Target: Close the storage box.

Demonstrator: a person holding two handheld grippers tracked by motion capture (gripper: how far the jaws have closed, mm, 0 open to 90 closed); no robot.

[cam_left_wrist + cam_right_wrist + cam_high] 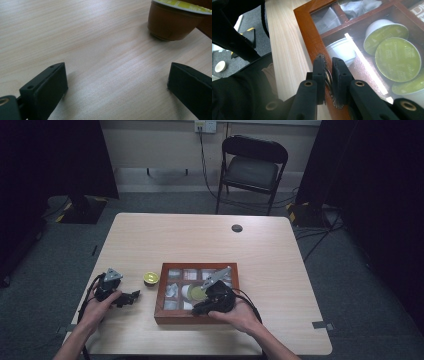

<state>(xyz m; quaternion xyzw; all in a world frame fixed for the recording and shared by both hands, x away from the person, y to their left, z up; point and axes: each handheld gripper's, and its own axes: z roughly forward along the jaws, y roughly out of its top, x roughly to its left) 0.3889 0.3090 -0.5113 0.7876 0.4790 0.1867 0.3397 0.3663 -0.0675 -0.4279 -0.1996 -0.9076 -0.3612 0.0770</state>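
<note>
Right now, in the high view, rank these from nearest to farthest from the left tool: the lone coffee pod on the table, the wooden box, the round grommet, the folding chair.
1. Coffee pod, just right of the left tool.
2. Wooden box, farther right, under the right tool.
3. Grommet, near the table's far edge.
4. Folding chair, beyond the table.

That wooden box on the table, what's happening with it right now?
A person works two hand-held grippers at the table. The right gripper has its jaws shut on the metal handle at the near edge of the wooden box, whose glass lid covers green-topped pods and packets. The left gripper rests open on the table beside a lone pod outside the box.
</note>
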